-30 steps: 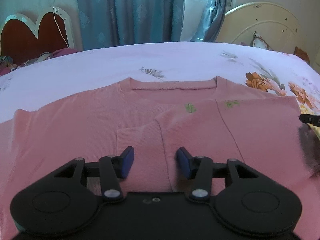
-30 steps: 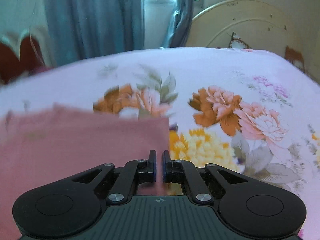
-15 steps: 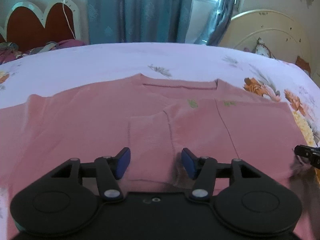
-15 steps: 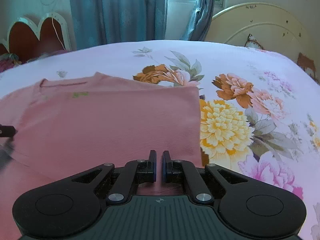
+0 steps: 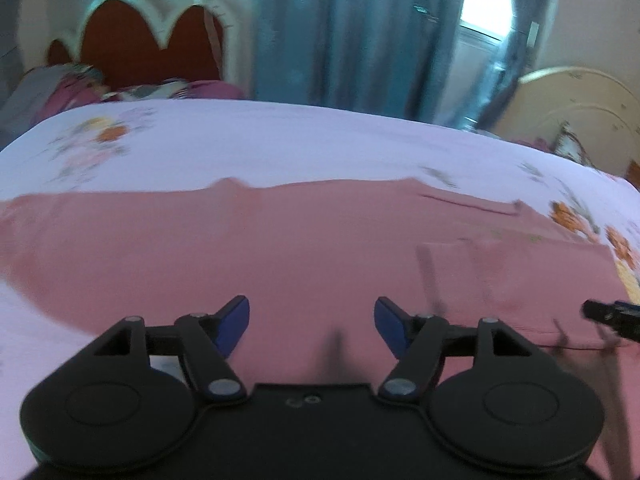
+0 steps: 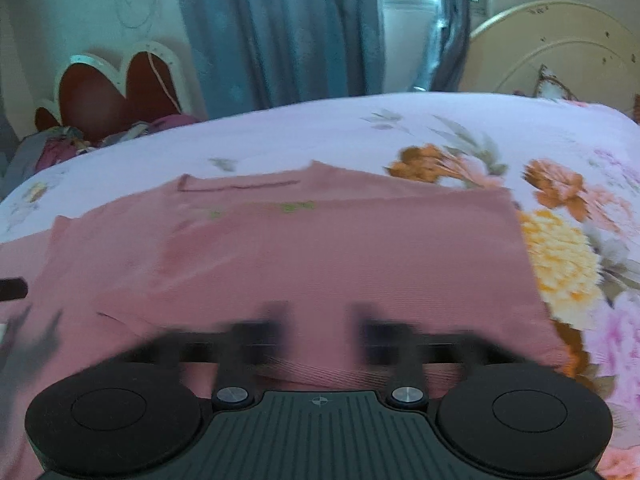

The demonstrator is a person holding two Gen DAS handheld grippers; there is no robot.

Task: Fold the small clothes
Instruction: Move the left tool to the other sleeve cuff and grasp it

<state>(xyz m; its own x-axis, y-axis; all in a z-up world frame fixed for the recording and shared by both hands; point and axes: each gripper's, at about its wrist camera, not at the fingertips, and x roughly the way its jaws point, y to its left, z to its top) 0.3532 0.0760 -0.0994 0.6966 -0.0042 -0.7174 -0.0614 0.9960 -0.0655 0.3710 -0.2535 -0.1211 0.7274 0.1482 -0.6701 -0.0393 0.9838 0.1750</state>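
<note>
as the pink knit sweater [image 5: 304, 248] lay partly folded on the floral lilac bedsheet [image 6: 400, 128], the left tongs [image 5: 312, 326] and right tongs [image 6: 320, 334] were both opening above it, gripping nothing.

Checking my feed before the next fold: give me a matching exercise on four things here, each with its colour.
Things:
1. sweater
2. curtains
3. left gripper finger pads
4. big flower beside the sweater

Colours:
A. yellow
B. pink
C. dark blue
D. teal

Pairs: 1-B, 2-D, 3-C, 4-A
</note>
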